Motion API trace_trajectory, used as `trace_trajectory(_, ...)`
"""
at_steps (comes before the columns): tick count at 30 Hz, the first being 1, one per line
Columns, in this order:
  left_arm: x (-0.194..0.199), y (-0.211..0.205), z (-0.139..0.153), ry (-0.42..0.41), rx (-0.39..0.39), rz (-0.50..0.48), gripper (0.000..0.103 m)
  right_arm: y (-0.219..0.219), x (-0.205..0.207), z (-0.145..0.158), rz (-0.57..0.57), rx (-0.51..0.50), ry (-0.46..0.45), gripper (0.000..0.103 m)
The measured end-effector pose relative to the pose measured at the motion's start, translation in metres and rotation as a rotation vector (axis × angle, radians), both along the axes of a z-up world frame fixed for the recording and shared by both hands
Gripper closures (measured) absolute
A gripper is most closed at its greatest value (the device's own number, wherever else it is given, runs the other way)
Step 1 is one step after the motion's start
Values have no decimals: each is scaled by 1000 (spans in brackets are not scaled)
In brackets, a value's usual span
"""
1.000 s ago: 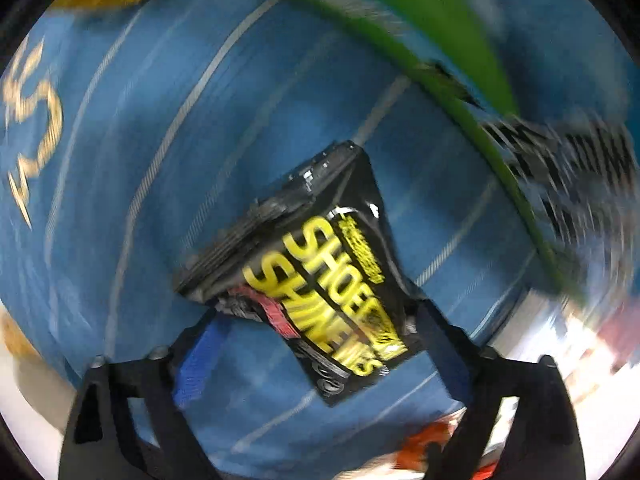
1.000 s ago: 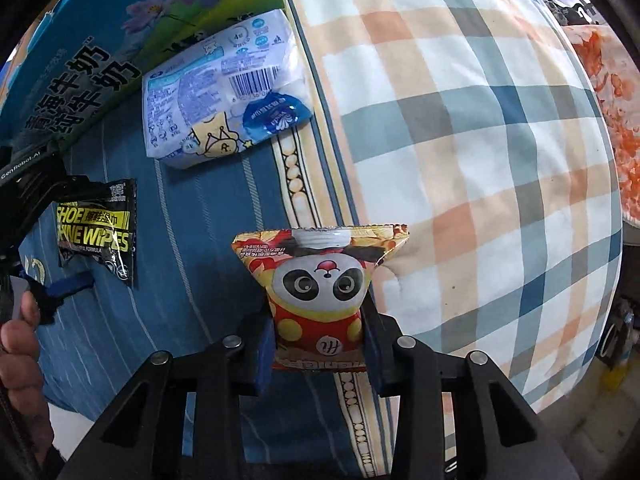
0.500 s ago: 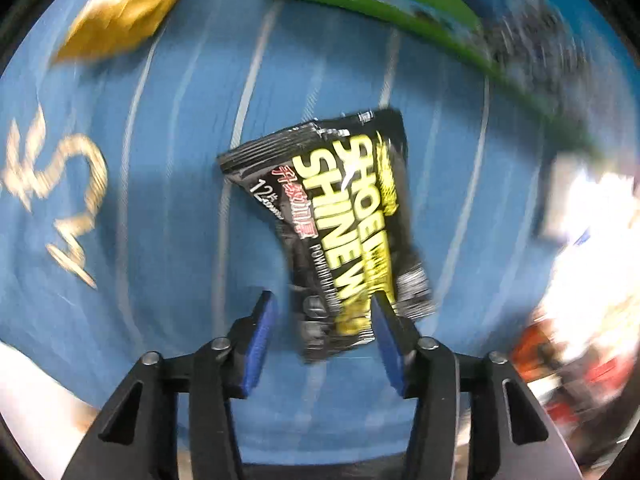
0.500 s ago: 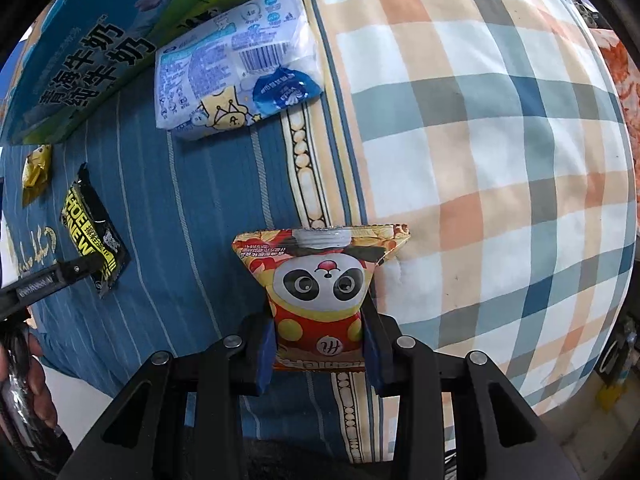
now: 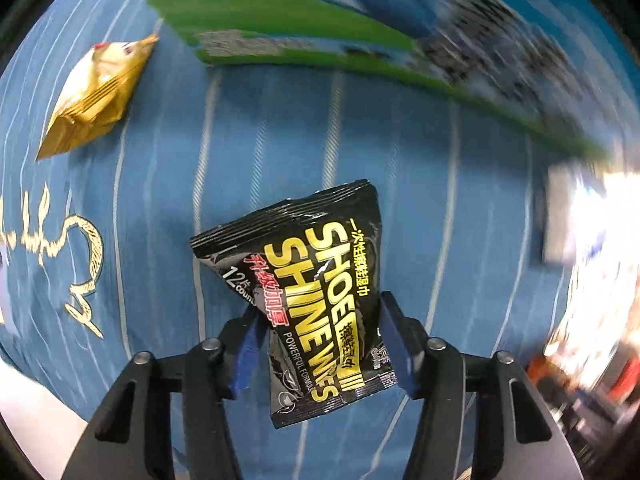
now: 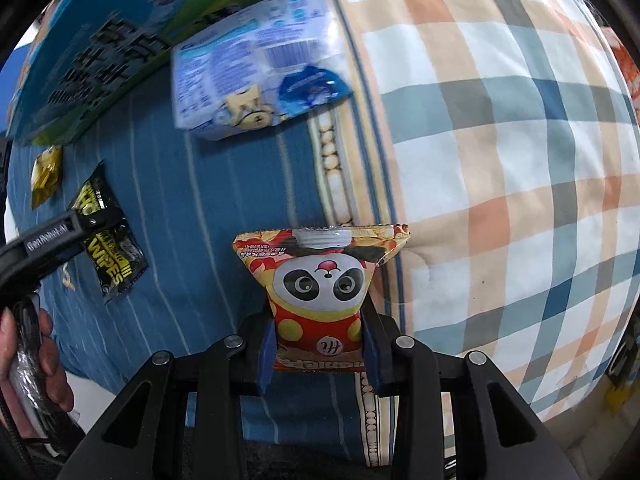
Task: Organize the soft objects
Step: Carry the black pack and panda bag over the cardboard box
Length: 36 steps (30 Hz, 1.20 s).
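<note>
A black and yellow shoe-shine wipes packet (image 5: 320, 256) sits between the blue pads of my left gripper (image 5: 322, 332). The jaws are closing, and the pads press its lower sides and crease it. The right wrist view shows the same packet (image 6: 110, 248) over the blue striped cloth (image 6: 192, 208), with the left gripper's finger (image 6: 52, 236) across it. My right gripper (image 6: 318, 336) is shut on a red and yellow panda snack packet (image 6: 320, 280), held upright near the seam between the blue cloth and the plaid cushion (image 6: 500, 160).
A gold foil packet (image 5: 96, 96) lies on the cloth at the upper left. A green and blue printed box (image 5: 320, 28) stands behind it. A white and blue tissue pack (image 6: 260, 64) lies by the box. A person's hand (image 6: 24, 352) grips the left tool.
The left gripper's jaws went from wide apart to closed on the wipes packet, and the view rolled round. The right gripper kept its hold on the panda packet and barely moved.
</note>
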<state>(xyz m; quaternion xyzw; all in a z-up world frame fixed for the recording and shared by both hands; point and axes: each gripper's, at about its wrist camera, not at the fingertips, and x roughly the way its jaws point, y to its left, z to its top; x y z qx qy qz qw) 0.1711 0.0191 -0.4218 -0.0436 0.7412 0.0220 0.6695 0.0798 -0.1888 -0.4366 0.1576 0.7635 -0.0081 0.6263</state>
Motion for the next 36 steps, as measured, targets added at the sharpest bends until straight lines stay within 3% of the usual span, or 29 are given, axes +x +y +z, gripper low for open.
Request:
trace_trajectory(3, -16, -13, 0, 5, 19, -112, 43, 4, -3, 1, 21, -8, 3, 65)
trace_trajectory(6, -37, -18, -12, -4, 13, -112, 41, 4, -4, -5, 9, -4, 21, 65)
trace_trajectory(14, -33, -37, -10, -12, 20, -86, 56, 10, 0, -6, 38, -27, 24, 66)
trace_trajectory(16, -15, -26, 6, -25, 21, -101, 56, 14, 4, -2, 38, -20, 7, 66)
trace_trajectory(24, -33, -41, 65, -136, 27, -169, 57, 39, 11, 30, 84, -3, -64, 67)
trace_trajectory(31, -47, -64, 138, -284, 16, -235, 58, 47, 30, 76, 107, 26, -145, 68)
trace_trajectory(36, -40, -53, 175, -361, -27, -238, 58, 48, 42, 111, 111, 53, -211, 68)
